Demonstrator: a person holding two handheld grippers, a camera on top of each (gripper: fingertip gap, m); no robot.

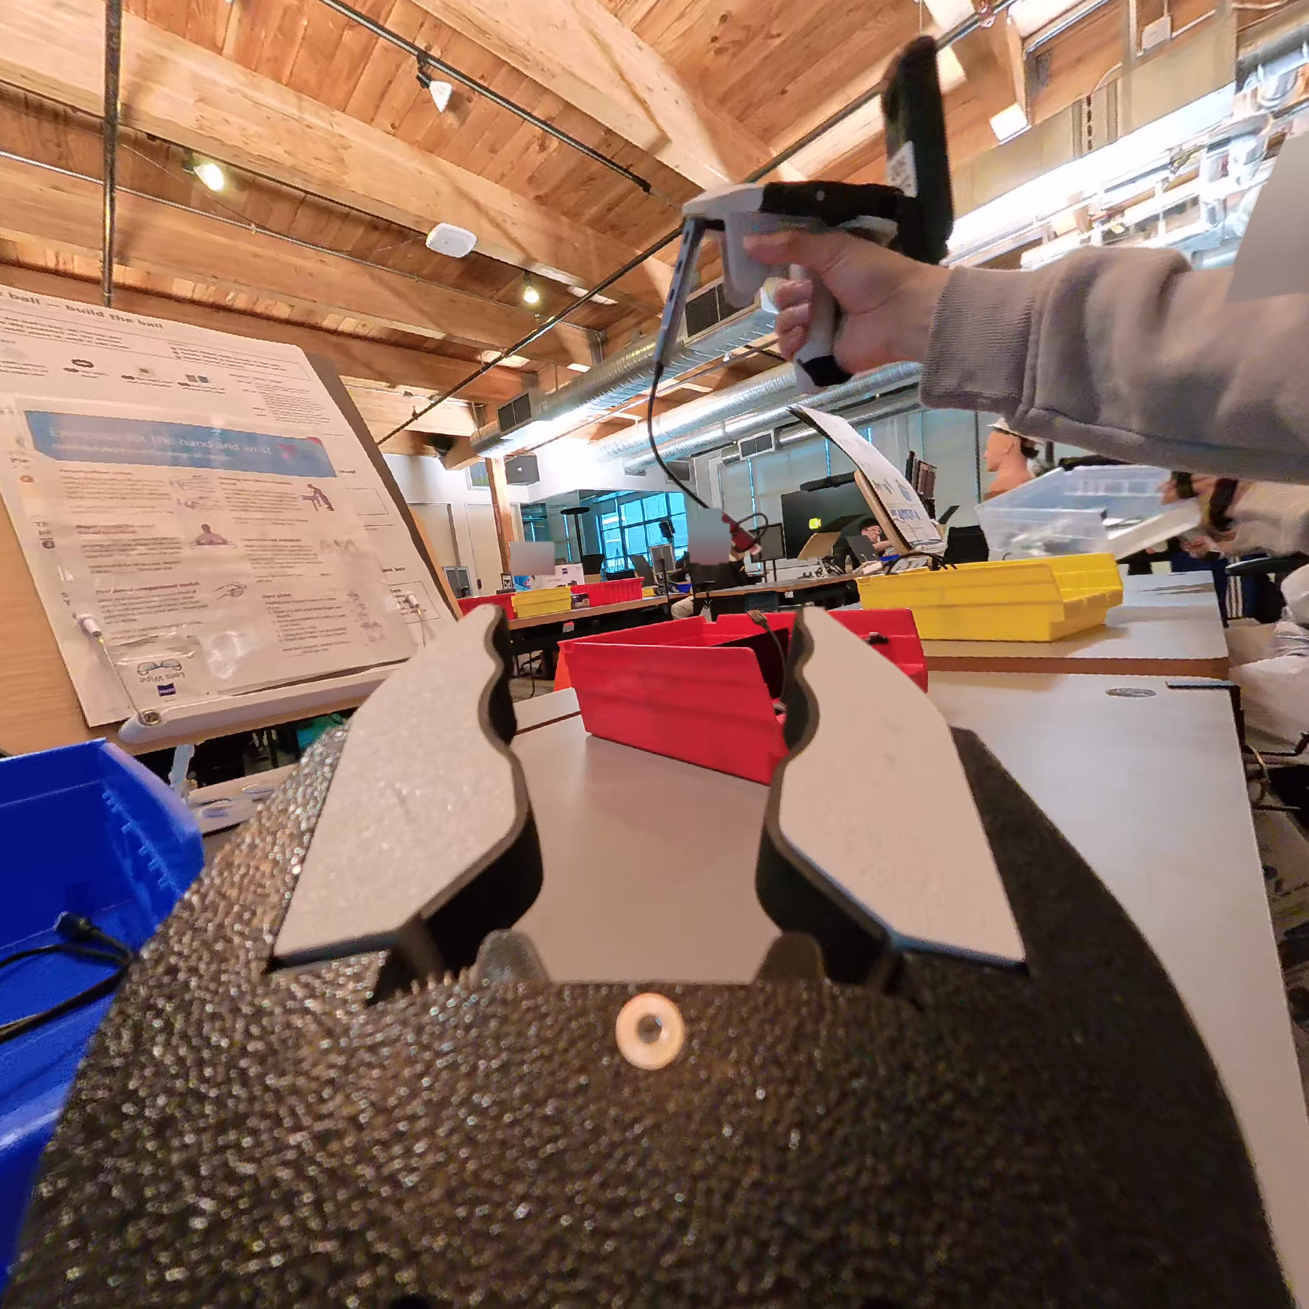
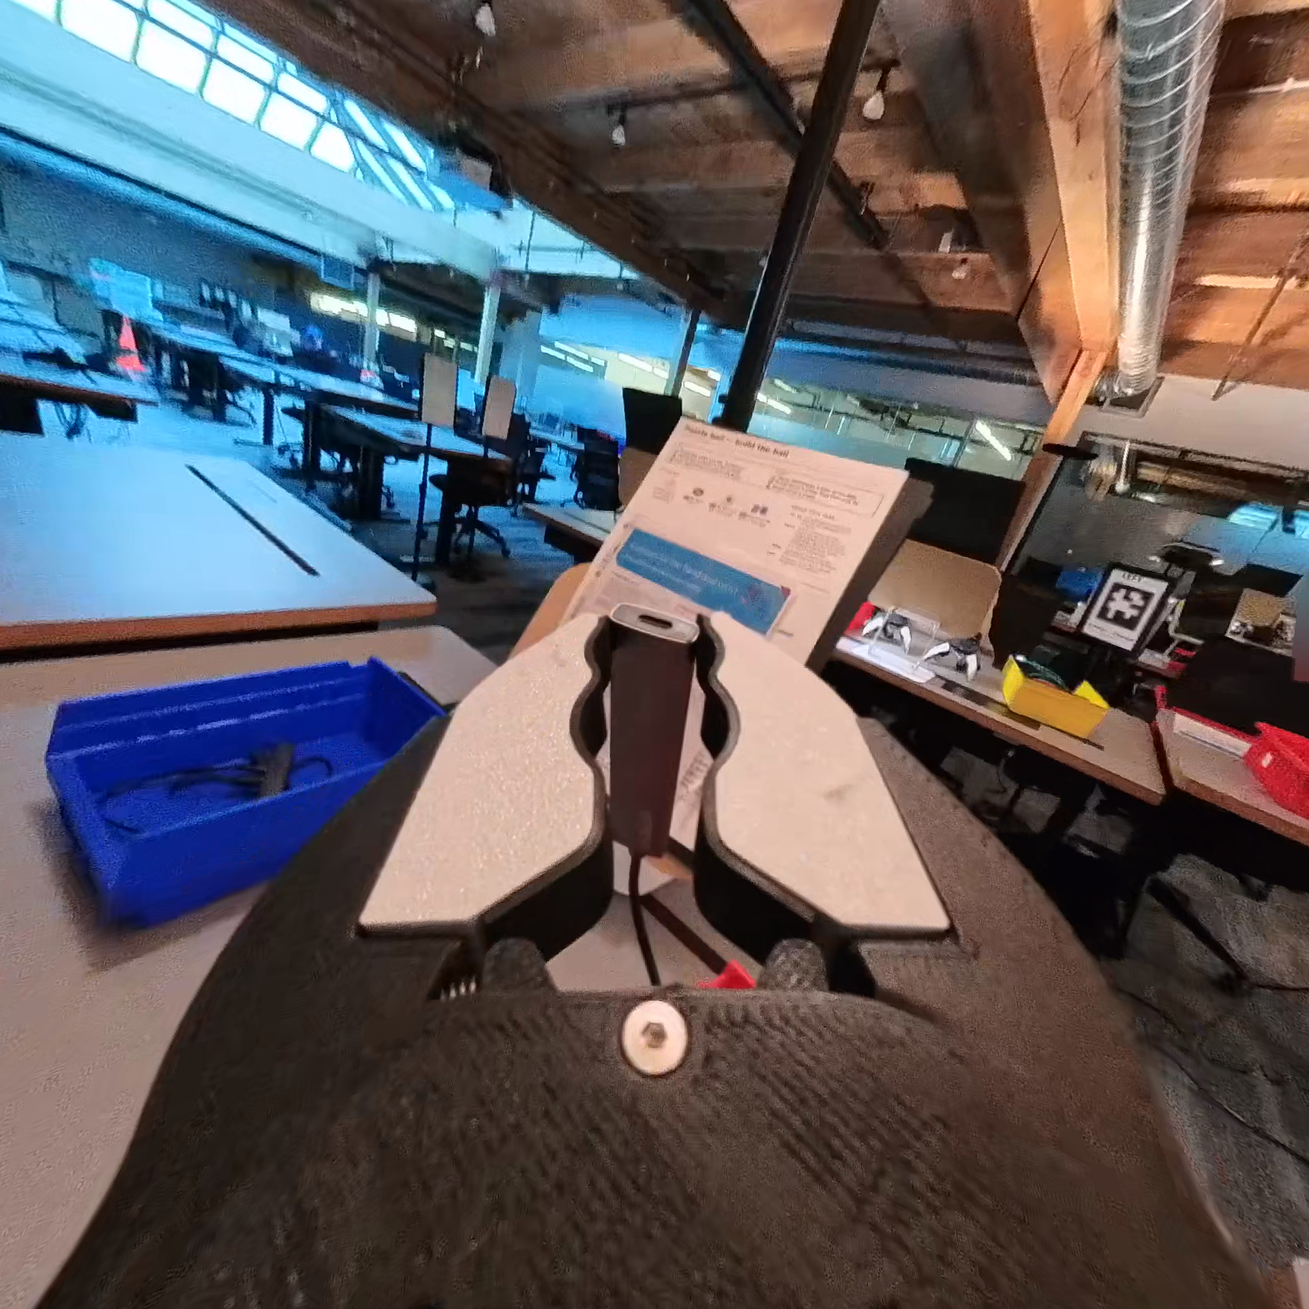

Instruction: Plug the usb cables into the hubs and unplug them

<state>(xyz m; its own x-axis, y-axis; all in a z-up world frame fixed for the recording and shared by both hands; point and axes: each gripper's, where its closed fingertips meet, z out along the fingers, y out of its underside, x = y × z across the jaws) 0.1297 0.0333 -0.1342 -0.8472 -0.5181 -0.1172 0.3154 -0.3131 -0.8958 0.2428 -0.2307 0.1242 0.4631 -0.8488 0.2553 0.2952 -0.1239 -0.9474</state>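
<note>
- Bench: grey top carried a red bin straight ahead of the left gripper and a blue bin at its left edge.
- Blue bin held a coiled black usb cable; left gripper was the nearer one to it.
- Right gripper: fingers pinched a slim dark usb hub, raised well above the bench.
- Hub's long axis ran along the fingers, open port end facing away from the camera; its own lead hung free below.
- Left gripper: fingers spread, nothing between them, low over the bench.
- Judgement: the cable lay left of and below the empty fingers; open bench between bins gave room to reach.
</note>
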